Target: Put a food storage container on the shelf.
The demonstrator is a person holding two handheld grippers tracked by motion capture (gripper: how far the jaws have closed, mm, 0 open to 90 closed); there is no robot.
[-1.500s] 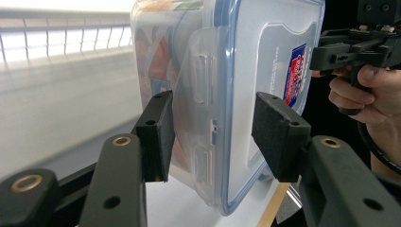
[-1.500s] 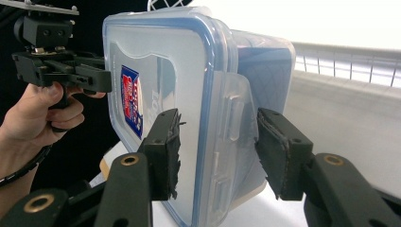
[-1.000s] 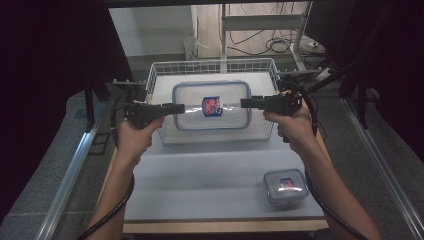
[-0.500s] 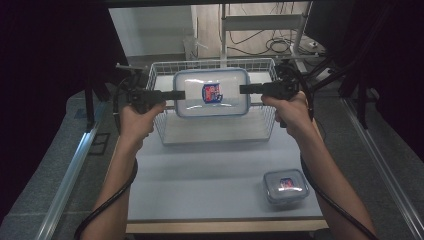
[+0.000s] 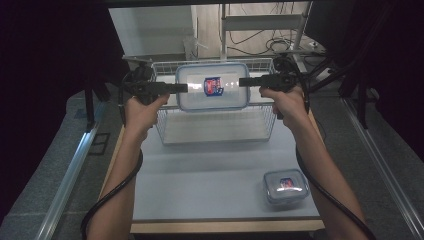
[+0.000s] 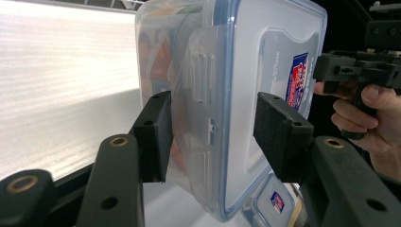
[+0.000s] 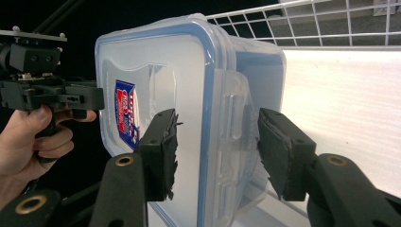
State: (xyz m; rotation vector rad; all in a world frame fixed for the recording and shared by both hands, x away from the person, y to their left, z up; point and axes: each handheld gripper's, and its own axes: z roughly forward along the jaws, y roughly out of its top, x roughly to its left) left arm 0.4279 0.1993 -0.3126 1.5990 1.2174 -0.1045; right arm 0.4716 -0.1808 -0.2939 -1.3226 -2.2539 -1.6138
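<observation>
Overhead, the pale tabletop (image 5: 210, 185) runs out of the high view at its near edge, and its far part lies under a white wire basket (image 5: 215, 127) whose rear wall is partly covered by what is held in front of it. A large clear food container (image 5: 212, 86) with a blue-rimmed lid and a red-and-blue label hangs in the air above the basket, lid up. Its contents show as orange and green blurs through the wall in the left gripper view, too vague to name. The left claw (image 5: 184, 88) clamps the container's left end and the right claw (image 5: 243, 82) its right end, each over a lid latch. A smaller matching container (image 5: 286, 186) sits apart, near the tabletop's front right corner.
</observation>
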